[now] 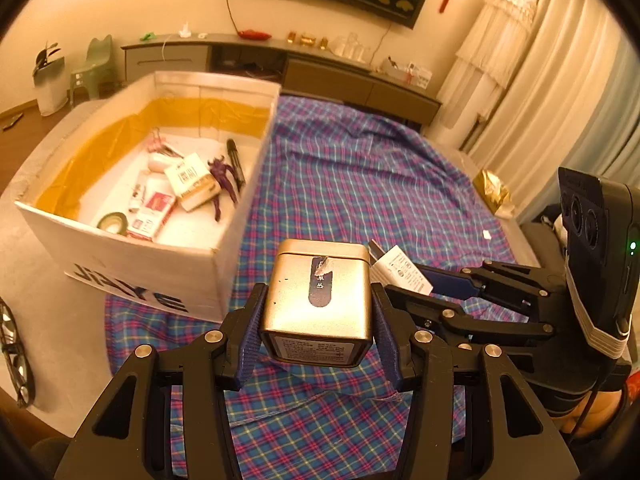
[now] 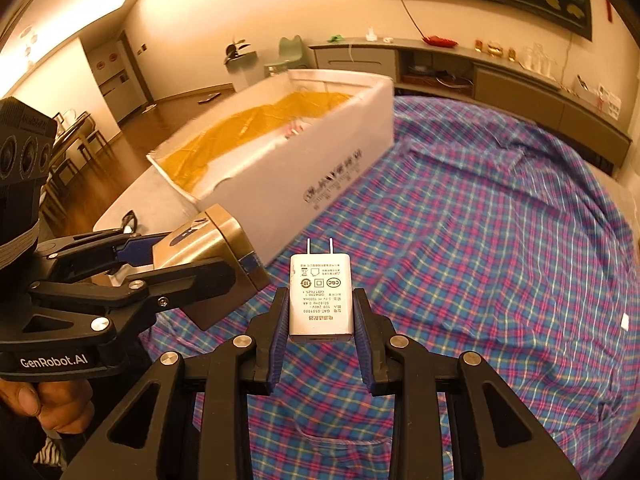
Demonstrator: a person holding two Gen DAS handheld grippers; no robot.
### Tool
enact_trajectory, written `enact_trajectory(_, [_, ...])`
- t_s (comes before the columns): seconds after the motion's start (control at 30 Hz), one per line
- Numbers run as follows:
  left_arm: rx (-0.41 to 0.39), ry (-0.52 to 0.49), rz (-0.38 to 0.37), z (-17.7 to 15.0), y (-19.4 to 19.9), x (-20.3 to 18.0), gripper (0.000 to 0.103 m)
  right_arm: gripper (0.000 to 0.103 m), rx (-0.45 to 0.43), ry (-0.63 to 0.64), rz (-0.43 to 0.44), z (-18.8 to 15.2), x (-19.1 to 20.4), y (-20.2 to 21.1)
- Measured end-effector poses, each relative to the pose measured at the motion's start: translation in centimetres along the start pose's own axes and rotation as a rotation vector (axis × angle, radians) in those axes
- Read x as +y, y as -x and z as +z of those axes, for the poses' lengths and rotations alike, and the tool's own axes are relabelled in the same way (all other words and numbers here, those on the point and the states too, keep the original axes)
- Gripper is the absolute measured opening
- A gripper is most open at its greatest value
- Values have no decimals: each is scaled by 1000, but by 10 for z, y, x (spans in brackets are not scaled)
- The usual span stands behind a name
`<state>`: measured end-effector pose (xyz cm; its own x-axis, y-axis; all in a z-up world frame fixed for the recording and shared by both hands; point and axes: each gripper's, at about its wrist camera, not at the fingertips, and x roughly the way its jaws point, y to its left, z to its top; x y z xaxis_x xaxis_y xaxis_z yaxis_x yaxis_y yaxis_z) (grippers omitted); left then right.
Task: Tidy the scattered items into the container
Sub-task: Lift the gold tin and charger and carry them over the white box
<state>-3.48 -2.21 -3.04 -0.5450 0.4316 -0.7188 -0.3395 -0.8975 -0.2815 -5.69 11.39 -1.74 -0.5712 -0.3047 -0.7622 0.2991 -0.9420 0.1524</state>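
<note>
Brushed, glossy metal on the tea tin (image 1: 318, 300), paper label on its lid. Smooth, satin white plastic on the USB charger (image 2: 321, 298), bare metal prongs at twelve o'clock. Matt black plastic on both tongs, ribbed blue rubbery pads (image 2: 279, 328), shiny metal rivets. Woven plaid cloth (image 2: 500, 240), soft and wrinkled. White cardboard box (image 1: 132, 256), glossy yellow tape inside.

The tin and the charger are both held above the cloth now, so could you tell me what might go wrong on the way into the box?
1. The left hand-held gripper pinches the smooth metal tin by its sides; it may slip.
2. The right hand-held gripper holds the charger close beside the left one, so they could collide.
3. The box wall could catch the tin.
</note>
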Motion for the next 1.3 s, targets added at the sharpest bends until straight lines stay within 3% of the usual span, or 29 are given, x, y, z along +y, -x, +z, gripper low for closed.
enact_trajectory(0.47, [-73, 57, -2, 14, 39, 40, 52, 32, -17, 60, 47, 39, 35, 9])
enact_trajectory(1.3, [-173, 124, 40, 55, 74, 108, 52, 32, -18, 188, 37, 109, 78, -4])
